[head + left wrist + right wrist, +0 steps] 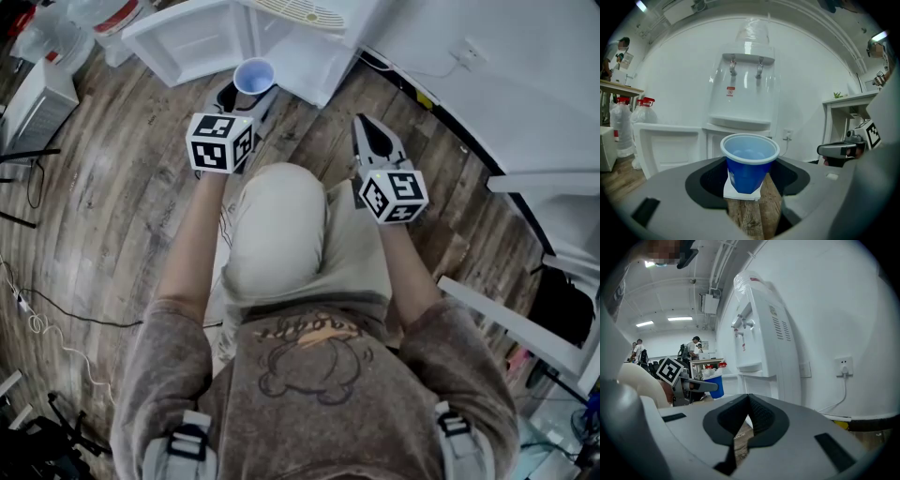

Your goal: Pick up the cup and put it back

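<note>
A blue plastic cup (253,76) with a white rim sits between the jaws of my left gripper (246,96), which is shut on the cup and holds it upright in front of the white water dispenser (300,28). In the left gripper view the cup (749,164) fills the gap between the jaws, with wooden floor below and the dispenser (743,89) behind. My right gripper (369,129) hangs to the right over the floor, shut and empty, its tips meeting (748,398). The right gripper view also catches the cup (715,386) in the left gripper.
The dispenser's lower cabinet door (187,42) stands open to the left. Cables (28,319) lie on the wooden floor at left. A white table (846,101) and a wall socket (843,366) are right of the dispenser. People (696,348) stand far back.
</note>
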Demonstrator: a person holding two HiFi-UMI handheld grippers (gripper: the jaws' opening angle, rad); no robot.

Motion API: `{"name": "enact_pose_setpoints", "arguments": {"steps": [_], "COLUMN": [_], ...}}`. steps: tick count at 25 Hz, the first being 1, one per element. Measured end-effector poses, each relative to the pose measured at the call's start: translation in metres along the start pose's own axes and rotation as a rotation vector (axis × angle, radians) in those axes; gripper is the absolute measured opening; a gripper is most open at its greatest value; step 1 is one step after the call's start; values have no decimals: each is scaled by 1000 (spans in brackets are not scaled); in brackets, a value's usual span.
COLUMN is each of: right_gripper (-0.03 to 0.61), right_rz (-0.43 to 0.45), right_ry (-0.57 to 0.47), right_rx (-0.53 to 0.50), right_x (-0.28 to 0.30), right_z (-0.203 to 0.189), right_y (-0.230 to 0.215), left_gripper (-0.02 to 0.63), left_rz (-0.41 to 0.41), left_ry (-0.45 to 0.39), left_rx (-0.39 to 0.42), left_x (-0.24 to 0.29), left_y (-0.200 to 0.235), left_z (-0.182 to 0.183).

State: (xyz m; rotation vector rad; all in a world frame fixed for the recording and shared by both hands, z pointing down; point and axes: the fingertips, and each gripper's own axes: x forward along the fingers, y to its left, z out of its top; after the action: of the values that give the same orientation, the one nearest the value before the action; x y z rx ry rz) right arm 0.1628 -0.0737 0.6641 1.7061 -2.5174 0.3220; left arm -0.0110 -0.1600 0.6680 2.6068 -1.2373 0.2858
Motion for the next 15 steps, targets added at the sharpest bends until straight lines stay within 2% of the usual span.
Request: {"name": "enact_pose_setpoints", "arguments": {"steps": [15], "right_gripper": [3], "right_rz": [27], "right_ry": [-1], "right_rx": [13], "right_x": [24], "right_z": [-4], "right_y": [1], "left_gripper": [275], "left_rz": [-12], "left_ry": [2], "left_rx": [20], "left_x": [75], "left_y": [39], "left_z": [-31]}}
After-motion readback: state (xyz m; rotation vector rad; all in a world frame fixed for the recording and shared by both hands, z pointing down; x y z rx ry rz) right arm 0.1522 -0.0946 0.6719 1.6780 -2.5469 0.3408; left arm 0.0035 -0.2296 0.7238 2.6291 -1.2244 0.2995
